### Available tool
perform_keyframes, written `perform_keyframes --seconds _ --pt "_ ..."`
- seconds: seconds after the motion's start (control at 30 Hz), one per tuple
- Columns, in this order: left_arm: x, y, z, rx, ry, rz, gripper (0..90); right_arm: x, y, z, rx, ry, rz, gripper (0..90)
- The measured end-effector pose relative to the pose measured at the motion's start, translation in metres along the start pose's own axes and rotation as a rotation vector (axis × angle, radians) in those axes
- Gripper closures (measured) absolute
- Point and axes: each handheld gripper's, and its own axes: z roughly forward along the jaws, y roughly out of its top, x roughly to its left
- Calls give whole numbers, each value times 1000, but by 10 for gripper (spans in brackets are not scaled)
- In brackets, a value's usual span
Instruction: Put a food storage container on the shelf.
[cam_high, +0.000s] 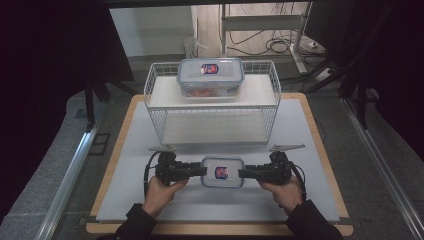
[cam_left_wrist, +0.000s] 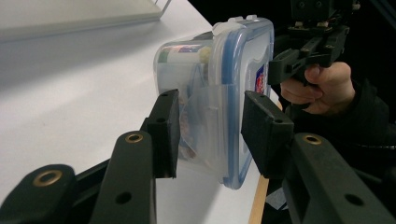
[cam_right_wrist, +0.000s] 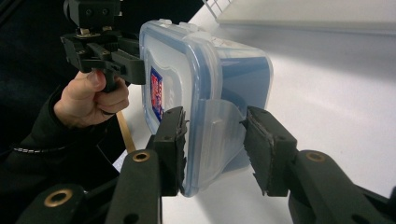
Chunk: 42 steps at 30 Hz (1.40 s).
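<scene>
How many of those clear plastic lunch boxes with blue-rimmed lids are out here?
2. One food container sits on the wire rack's top shelf; the other container is on the table between the two hand-held grippers.

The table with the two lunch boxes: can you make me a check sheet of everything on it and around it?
Surface: white table top, wood edge.
Job's things: lidded box on the table, between both grippers.
Clutter: wire rack; second box on its top shelf.
Grippers: left hand-held gripper and right hand-held gripper, jaws either side of an end latch flap; contact unclear.
Cables: black cable loops from the left gripper; more on the floor.
Surroundings: grey floor, dark curtains.
</scene>
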Motion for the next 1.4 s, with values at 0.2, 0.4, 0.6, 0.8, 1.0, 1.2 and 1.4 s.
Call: perform_keyframes --seconds 0.2,0.4,0.6,0.8,1.0,1.2,1.4 --pt "-3 13 -8 -12 10 16 583 6 14 -1 -9 1 -21 588" --pt "-10 30 -18 -24 21 30 582 14 36 -4 -7 7 -44 588" --pt "-20 52 -31 -47 39 54 582 24 58 -8 -23 14 -77 588" --pt "-29 74 -42 -65 51 75 582 34 84 -13 -36 17 -109 587" --pt "-34 97 -52 -84 63 96 583 41 108 -17 -54 22 -120 586" --pt "-40 125 -64 -99 82 115 584 46 133 -20 -89 41 -124 586" --pt "-42 148 -70 -98 93 121 583 48 154 -22 -116 43 -124 584"
